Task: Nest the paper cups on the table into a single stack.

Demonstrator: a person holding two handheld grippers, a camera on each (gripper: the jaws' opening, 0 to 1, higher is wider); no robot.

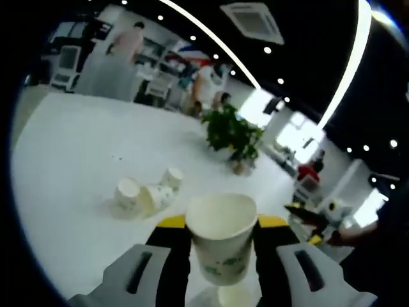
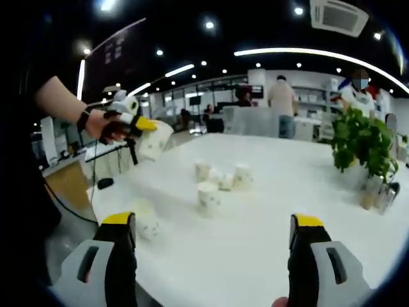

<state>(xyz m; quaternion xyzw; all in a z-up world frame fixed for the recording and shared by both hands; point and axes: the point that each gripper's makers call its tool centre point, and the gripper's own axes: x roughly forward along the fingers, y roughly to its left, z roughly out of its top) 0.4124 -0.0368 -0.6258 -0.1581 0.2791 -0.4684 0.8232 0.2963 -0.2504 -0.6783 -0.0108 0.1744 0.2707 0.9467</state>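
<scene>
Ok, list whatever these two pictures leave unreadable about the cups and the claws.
- Left gripper view: the held cup hides the left claw's tips, and the bottom edge cuts off the cup beneath.
- Left gripper view: the cluster of cups is blurred, so its count is uncertain.
- Right gripper view: the prints on the upright cup are too small to read.
- Right gripper view: the near cup sits partly behind the right claw.

No legible text, brand, number or sign is found in either view. The paper cup (image 1: 221,240) held near the camera in the left gripper view bears a green printed motif low on its wall, possibly a leaf pattern; no lettering can be resolved. The cups (image 2: 208,196) standing farther off on the white table (image 2: 307,192) carry faint marks, too small to read.
</scene>
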